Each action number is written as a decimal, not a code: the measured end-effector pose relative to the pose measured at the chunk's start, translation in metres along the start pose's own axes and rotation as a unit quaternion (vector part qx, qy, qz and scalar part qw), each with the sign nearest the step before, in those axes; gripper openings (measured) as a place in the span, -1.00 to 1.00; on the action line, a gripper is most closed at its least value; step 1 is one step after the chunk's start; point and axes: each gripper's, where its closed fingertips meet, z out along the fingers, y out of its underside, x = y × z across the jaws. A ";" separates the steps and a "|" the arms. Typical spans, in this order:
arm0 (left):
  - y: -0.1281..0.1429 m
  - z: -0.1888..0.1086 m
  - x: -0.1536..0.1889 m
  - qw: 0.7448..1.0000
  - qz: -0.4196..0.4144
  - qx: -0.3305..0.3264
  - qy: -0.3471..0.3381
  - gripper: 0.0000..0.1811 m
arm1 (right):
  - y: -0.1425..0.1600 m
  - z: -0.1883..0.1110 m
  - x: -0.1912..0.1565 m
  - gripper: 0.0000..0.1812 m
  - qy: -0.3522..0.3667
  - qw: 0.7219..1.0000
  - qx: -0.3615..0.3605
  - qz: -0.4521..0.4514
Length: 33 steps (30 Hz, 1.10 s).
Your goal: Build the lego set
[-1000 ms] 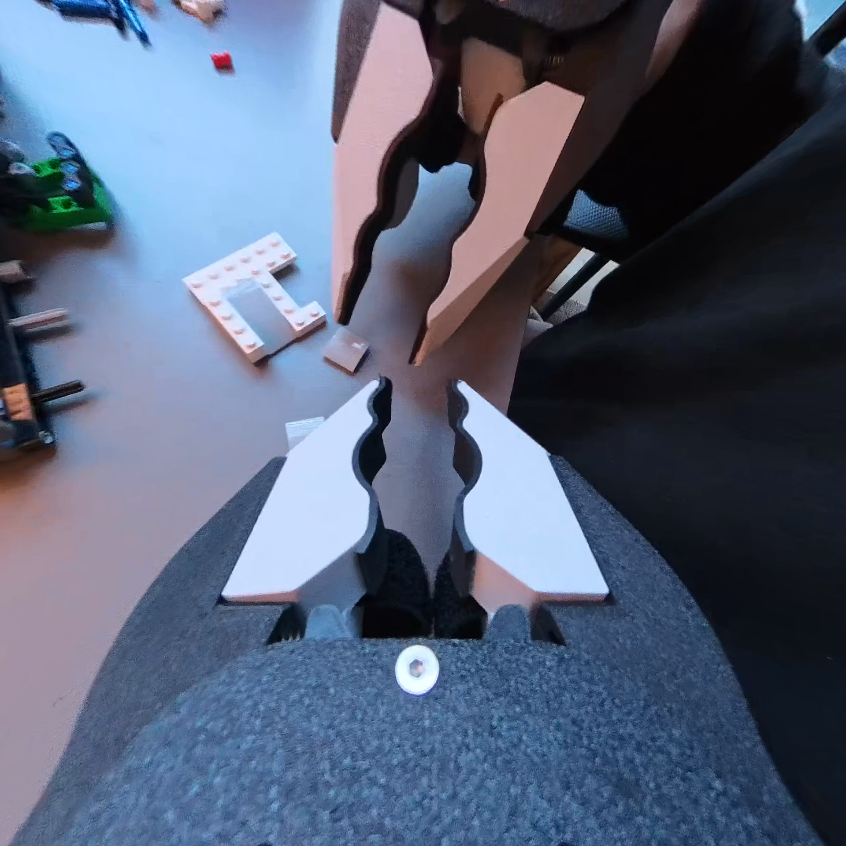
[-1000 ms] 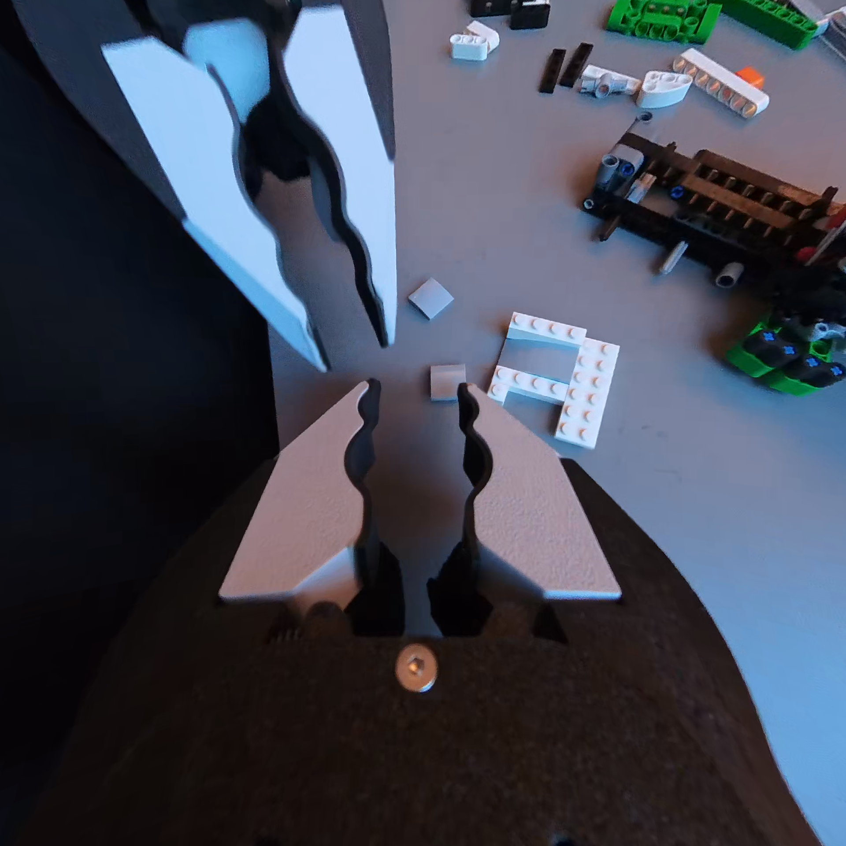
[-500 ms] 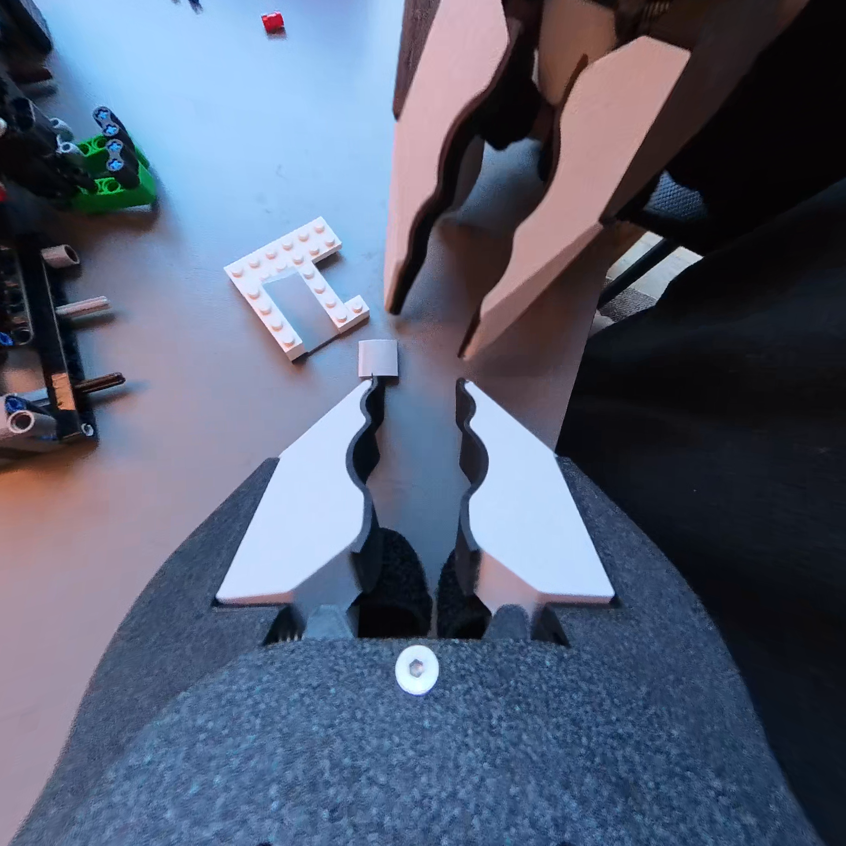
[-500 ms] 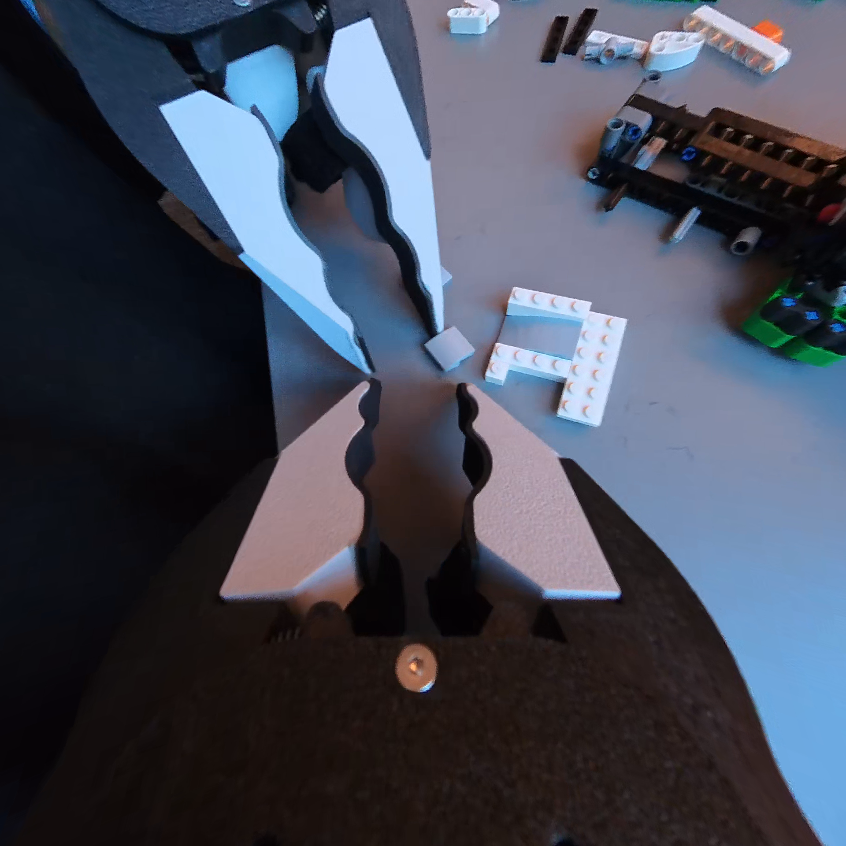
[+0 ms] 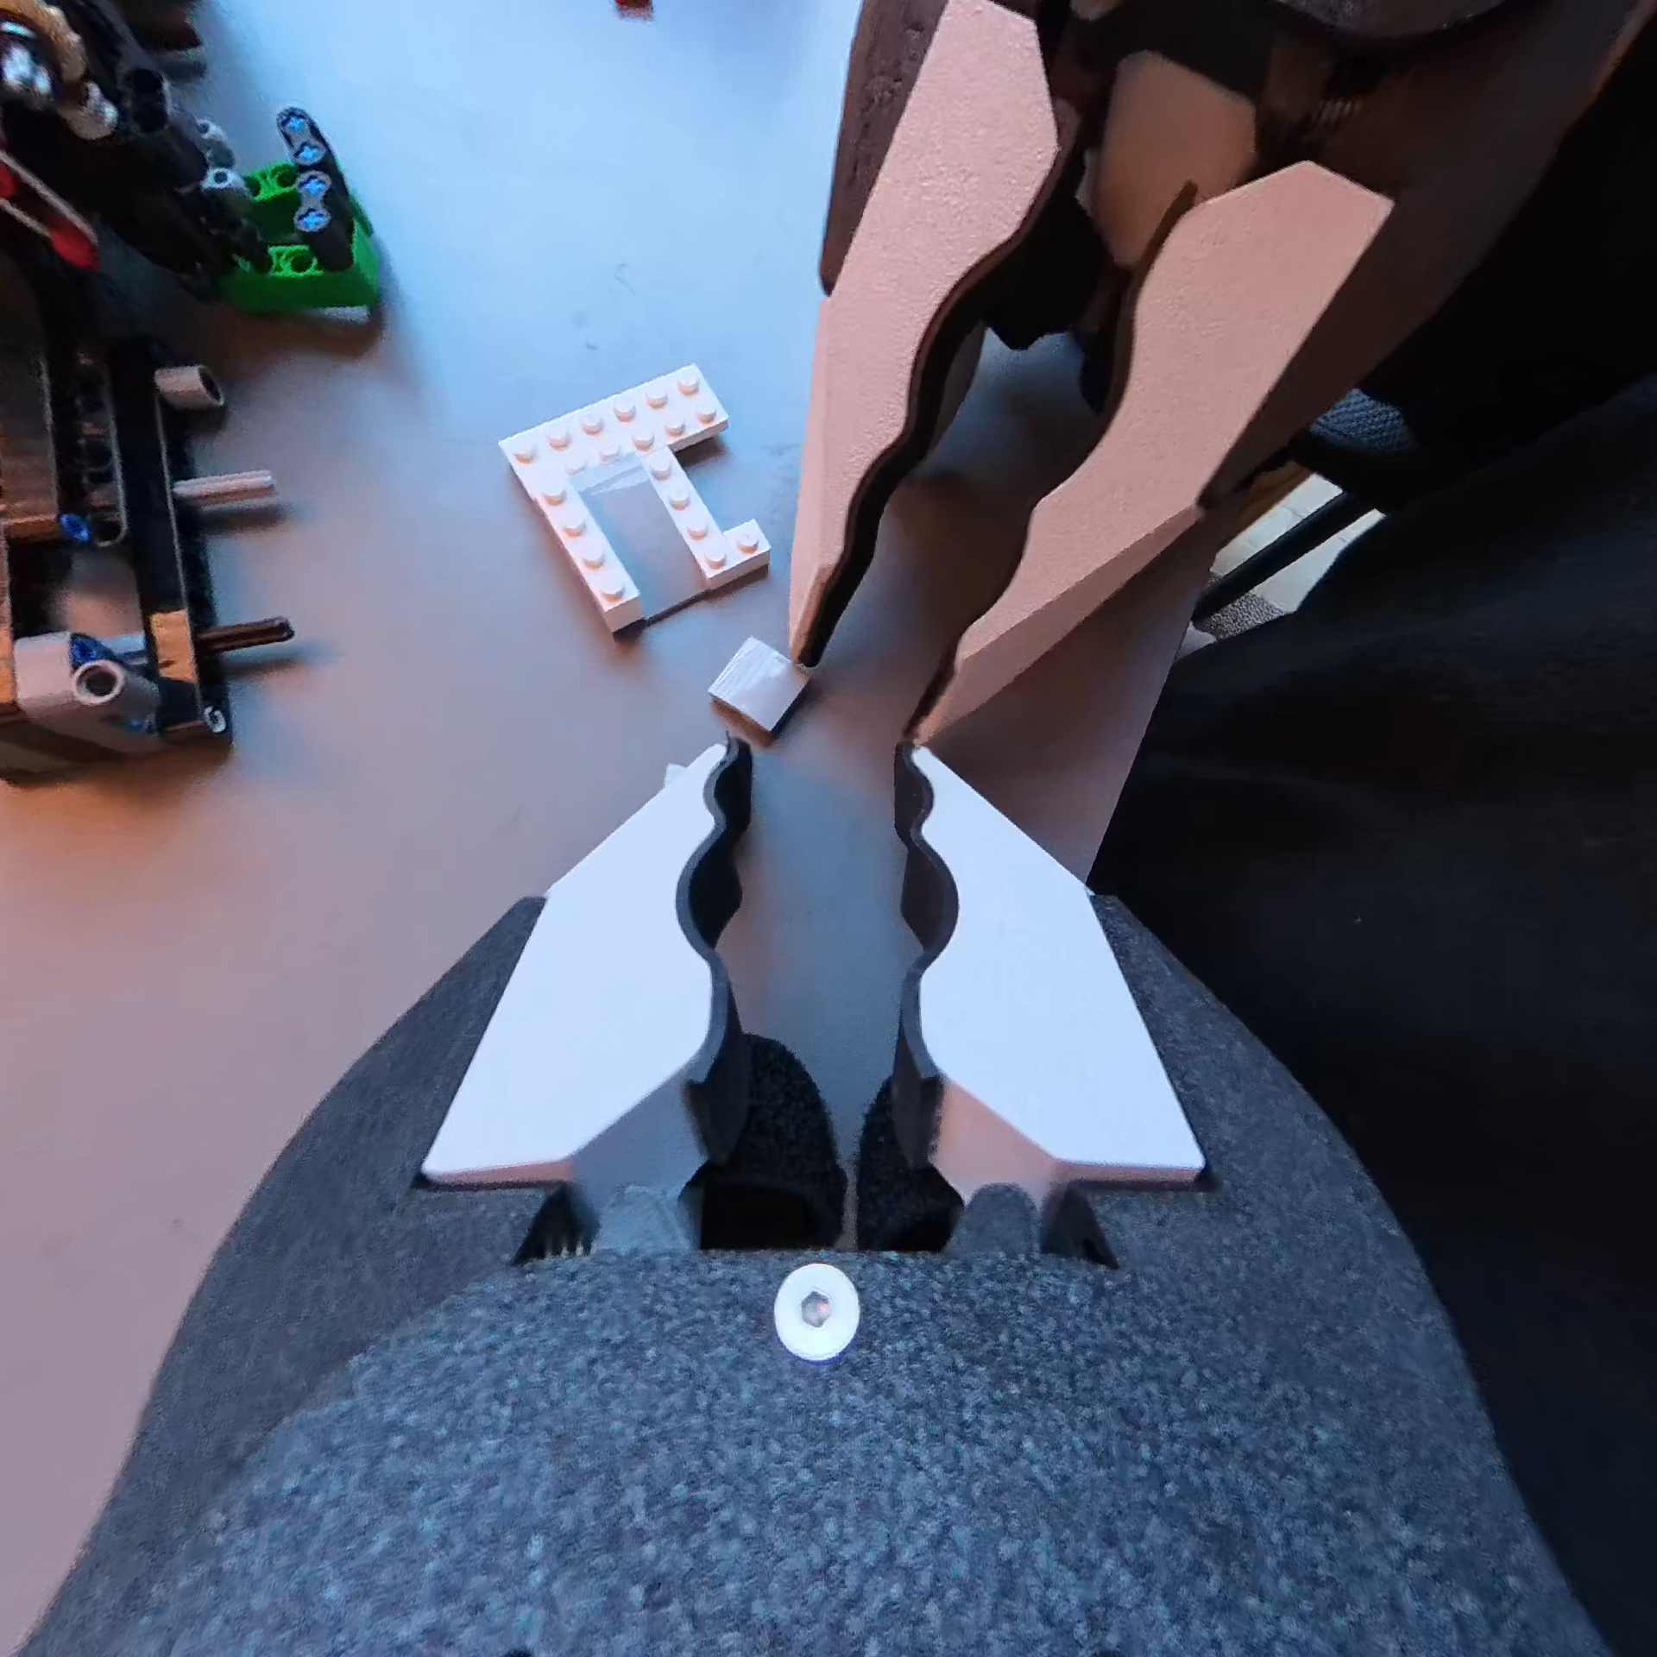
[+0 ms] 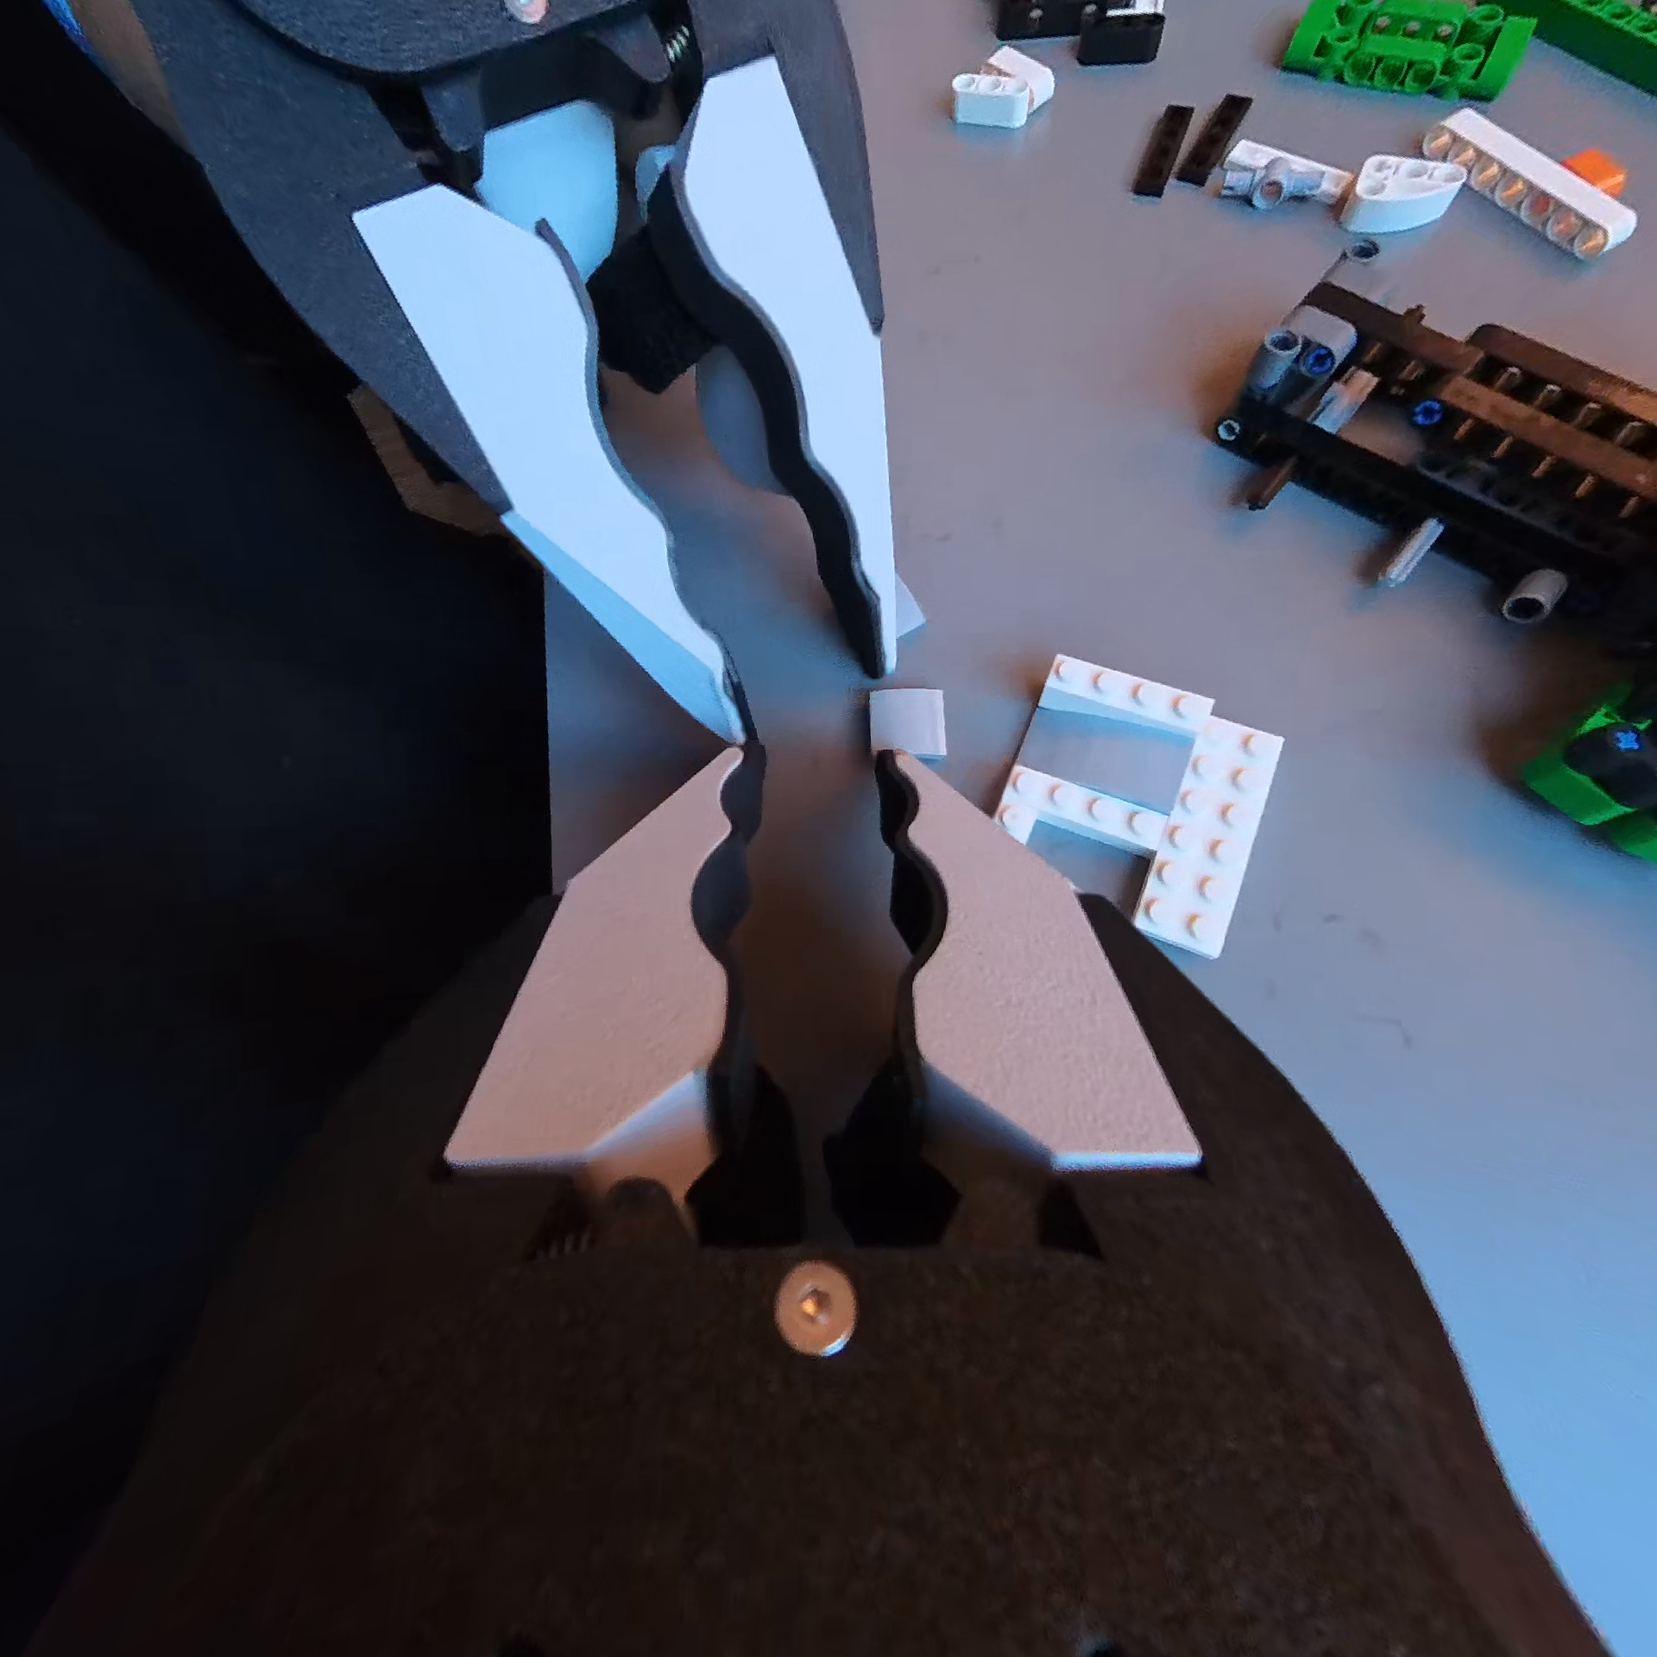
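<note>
Both claws stayed released, nothing held. Left claw point(image 5: 820, 753) had closed in on the small grey tile point(image 5: 759, 700), now just off its tips at 11 o'clock on the desk point(image 5: 269, 897). Right claw point(image 5: 861, 695) fingertip touched it. White U-plate point(image 5: 637, 498) beyond, untouched. Likely pickup next.

Two claws point(image 5: 820, 758) point(image 6: 811, 762), two small grey tiles point(image 6: 907, 720) point(image 6: 907, 610), one white plate point(image 6: 1157, 807)

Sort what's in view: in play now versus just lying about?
In play: small grey tile, white studded plate, left tongs and right tongs, both open beside the tile.

Lying about: black frame assembly, green pieces, white beam.
</note>
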 end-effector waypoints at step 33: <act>-0.017 0.011 -0.013 0.984 -0.076 -0.017 -0.162 -1.00 | 0.009 -0.054 0.009 -0.73 0.073 0.993 0.088 0.028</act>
